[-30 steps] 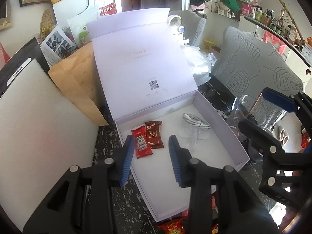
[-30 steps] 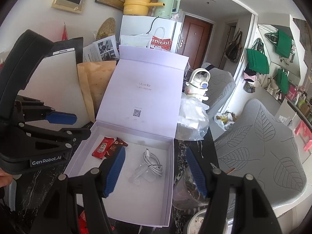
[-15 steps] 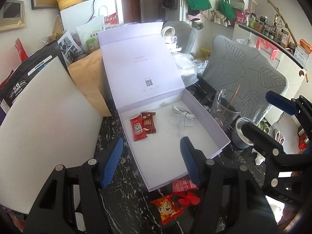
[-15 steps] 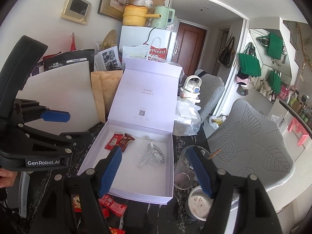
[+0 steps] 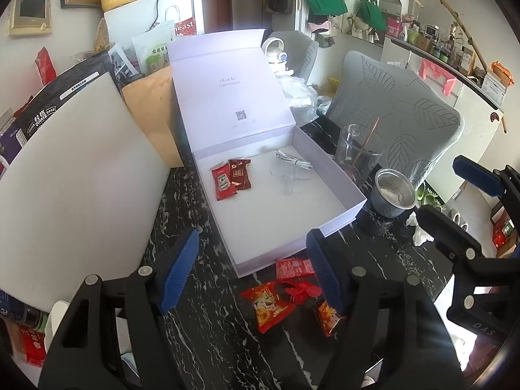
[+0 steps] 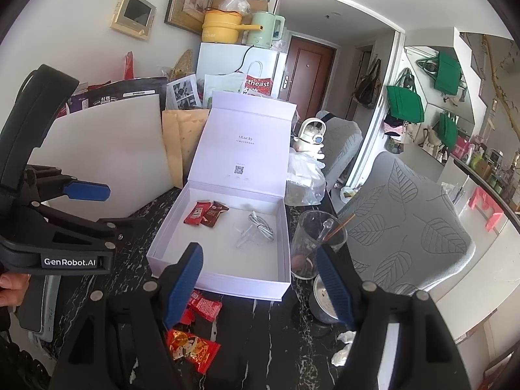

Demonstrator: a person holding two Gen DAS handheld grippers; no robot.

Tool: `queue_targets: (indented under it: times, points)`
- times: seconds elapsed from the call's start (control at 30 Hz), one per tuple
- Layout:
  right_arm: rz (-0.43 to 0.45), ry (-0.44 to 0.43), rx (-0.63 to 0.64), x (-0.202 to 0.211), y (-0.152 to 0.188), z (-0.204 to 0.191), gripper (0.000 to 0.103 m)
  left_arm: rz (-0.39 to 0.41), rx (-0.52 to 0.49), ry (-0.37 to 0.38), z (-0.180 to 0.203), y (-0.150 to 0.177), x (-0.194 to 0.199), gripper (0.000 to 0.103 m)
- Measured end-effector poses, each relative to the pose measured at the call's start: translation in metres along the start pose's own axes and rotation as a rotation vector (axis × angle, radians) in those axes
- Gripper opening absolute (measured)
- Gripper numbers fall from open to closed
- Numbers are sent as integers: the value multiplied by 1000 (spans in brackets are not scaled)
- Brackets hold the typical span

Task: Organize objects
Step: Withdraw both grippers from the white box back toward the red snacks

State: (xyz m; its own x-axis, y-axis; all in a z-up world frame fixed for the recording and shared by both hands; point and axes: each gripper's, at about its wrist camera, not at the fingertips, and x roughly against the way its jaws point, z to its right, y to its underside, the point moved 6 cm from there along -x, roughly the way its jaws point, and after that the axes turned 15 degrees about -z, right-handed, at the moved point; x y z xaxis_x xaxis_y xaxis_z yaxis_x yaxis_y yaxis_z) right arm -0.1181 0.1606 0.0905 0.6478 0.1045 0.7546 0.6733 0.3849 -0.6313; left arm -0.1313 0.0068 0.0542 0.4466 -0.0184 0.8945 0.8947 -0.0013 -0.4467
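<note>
A white gift box [image 5: 325,175] lies with its lid raised on the black marble table. Inside lie a red sachet [image 5: 223,182], a brown sachet [image 5: 241,175] and a coiled white cable [image 5: 292,162]. Several loose red snack packets [image 5: 269,305] lie on the table in front of the box. My left gripper [image 5: 252,260] hangs above them, near the box's front wall; its jaws are opening with nothing between them. In the right wrist view, my right gripper [image 6: 258,266] stands open and empty over the box's [image 6: 286,227] front edge, with snack packets [image 6: 190,349] below it.
A glass beaker [image 5: 357,156] with a stick and a metal cup [image 5: 395,191] stand right of the box. A white foam board [image 5: 71,175] and a brown envelope [image 5: 152,110] lean at left. A grey chair [image 5: 406,120] stands beyond. A crumpled tissue [image 5: 421,234] lies nearby.
Both grippers have drawn back from the box, bringing the loose packets in front of it into view. The left jaws have spread wider; the right jaws widened slightly.
</note>
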Motion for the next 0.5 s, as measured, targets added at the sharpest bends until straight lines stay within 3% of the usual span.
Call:
queue_targets:
  times: [0.5]
  points:
    - [-56, -58, -27, -11, 51, -21, 73, -35, -6, 20, 7, 50, -10, 68]
